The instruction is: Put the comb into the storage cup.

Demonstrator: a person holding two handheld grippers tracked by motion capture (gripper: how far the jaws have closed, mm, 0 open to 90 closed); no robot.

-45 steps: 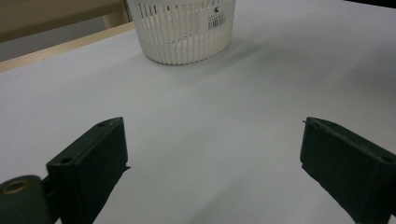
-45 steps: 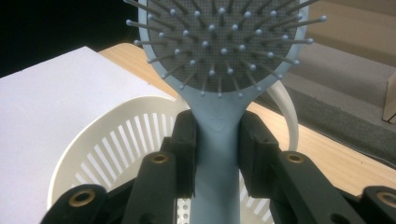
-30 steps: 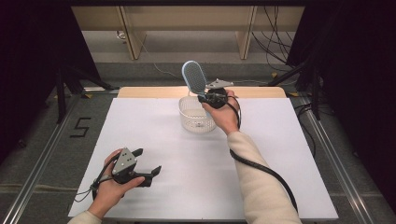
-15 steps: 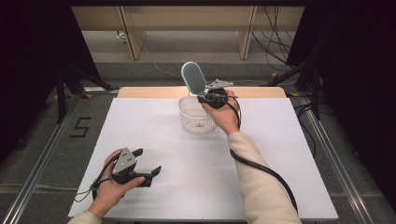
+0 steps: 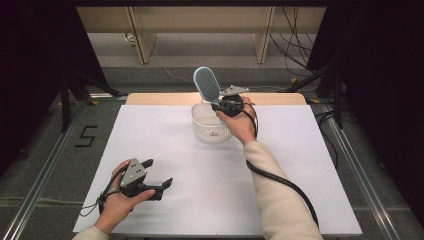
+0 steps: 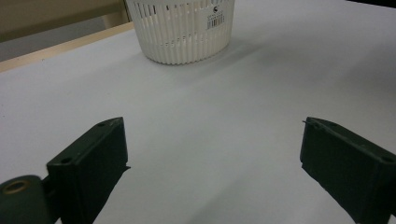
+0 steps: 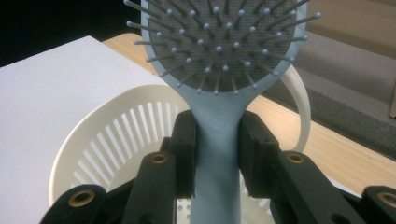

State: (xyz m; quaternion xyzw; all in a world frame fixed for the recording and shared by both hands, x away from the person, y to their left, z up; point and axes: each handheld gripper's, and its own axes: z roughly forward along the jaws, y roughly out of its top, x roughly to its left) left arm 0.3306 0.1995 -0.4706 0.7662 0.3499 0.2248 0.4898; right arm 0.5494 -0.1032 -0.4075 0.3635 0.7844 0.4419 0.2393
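Counter: white sheet (image 5: 165,135) over a wooden top, dark curtains to both sides, a grey floor beyond the far edge; bare except for one basket, which leaves room to work.
Basket: white slotted basket (image 5: 210,121) stands upright near the middle of the far edge, mouth up, so it can take something from above; a barcode label faces the near side in the left gripper view (image 6: 182,28).
Hairbrush: pale blue hairbrush (image 5: 207,84) held upright over the basket's far rim, bristle head up and handle down, likely so the handle goes in first.
Right gripper: right gripper (image 5: 226,106) has its fingers (image 7: 184,140) clenched on the brush's neck just below the head, one pad on each side (image 7: 219,154); gripping there keeps the long handle free to drop into the basket.
Left gripper: left gripper (image 5: 155,177) rests low near the near-left corner, well apart from the basket, fingers (image 6: 100,154) released and spread wide with nothing between them; seemingly parked out of the way.
Step in hand: judged to be lowering the brush into the basket; not yet let go.
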